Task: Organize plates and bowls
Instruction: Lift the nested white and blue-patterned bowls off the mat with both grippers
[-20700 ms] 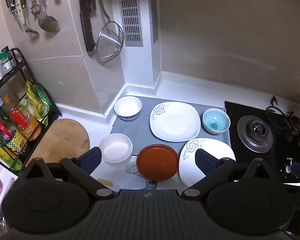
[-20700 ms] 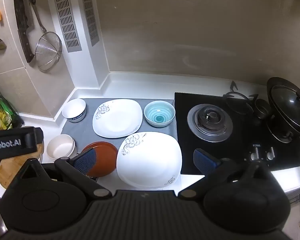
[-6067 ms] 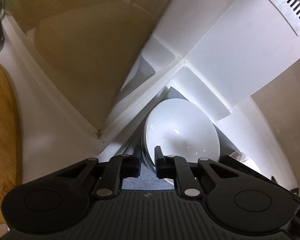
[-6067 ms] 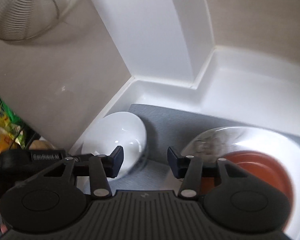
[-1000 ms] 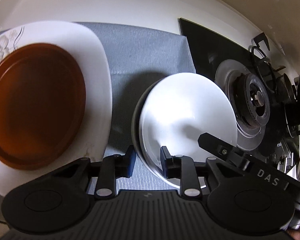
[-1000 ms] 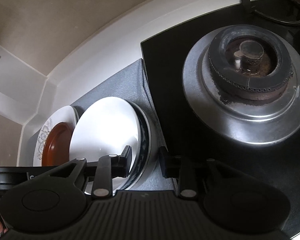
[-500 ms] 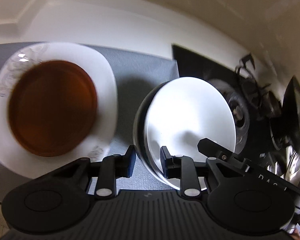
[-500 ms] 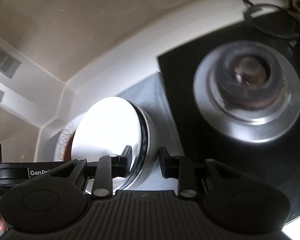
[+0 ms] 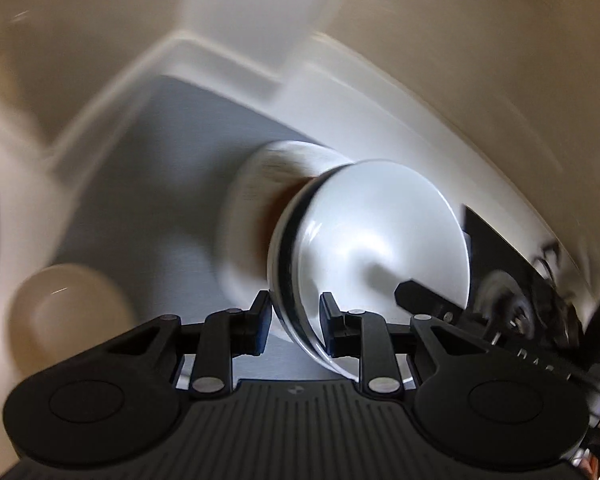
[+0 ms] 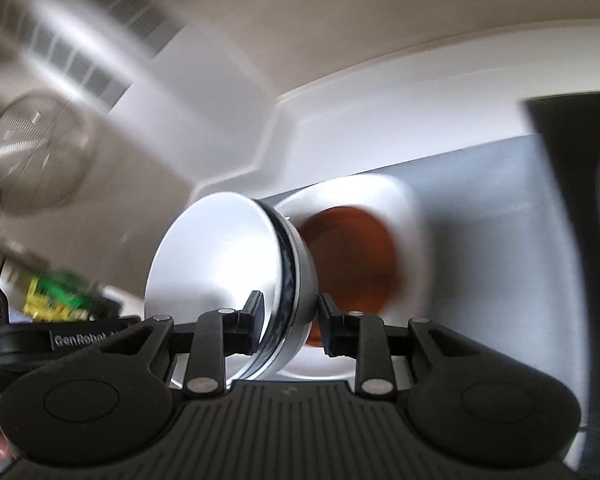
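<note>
With both my grippers, left (image 9: 293, 322) and right (image 10: 287, 325), jaws clenched on opposite rims of the white bowl (image 9: 380, 240) carried in the air above the bench, uneven pull could tip it onto the brown plate (image 10: 352, 256) below.

White, brown and grey on the counter

The bowl (image 9: 384, 232) is seen to be white inside, with a dark patterned band around its outer rim. A brown dish (image 10: 352, 256) is shown on a white plate (image 10: 412, 216), a grey mat (image 9: 148, 184) beneath. A cream bowl (image 9: 68, 312) is seen nearby, and the stove (image 10: 572, 136) is black.
</note>
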`<control>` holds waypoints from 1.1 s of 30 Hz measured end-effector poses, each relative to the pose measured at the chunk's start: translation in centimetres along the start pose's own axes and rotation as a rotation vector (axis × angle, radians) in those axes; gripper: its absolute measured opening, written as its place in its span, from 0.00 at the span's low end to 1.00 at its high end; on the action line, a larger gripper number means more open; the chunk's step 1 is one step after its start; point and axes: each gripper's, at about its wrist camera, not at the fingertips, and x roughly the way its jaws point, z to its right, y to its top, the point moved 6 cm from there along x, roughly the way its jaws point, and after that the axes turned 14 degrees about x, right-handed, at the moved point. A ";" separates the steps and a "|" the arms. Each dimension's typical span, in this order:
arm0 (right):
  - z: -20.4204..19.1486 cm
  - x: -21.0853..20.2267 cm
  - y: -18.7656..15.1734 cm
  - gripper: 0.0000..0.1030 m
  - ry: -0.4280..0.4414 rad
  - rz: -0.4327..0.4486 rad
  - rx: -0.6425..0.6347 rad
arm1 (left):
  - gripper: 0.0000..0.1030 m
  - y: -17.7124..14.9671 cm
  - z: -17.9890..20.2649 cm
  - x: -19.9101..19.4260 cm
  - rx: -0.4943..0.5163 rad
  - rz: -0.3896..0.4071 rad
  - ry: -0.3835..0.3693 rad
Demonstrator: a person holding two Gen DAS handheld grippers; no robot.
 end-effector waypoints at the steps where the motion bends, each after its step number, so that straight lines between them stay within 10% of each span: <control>1: -1.1 0.7 -0.5 0.31 0.011 -0.020 -0.021 | 0.26 -0.4 -1.1 -0.5 -0.028 0.001 0.013; 18: -14.3 5.5 -6.0 0.31 0.153 -0.224 -0.234 | 0.28 -2.8 -12.5 -10.4 -0.282 0.087 0.131; 33: -10.3 9.4 -11.9 0.31 0.022 -0.334 -0.272 | 0.26 -8.3 -16.1 -4.0 -0.363 -0.068 0.106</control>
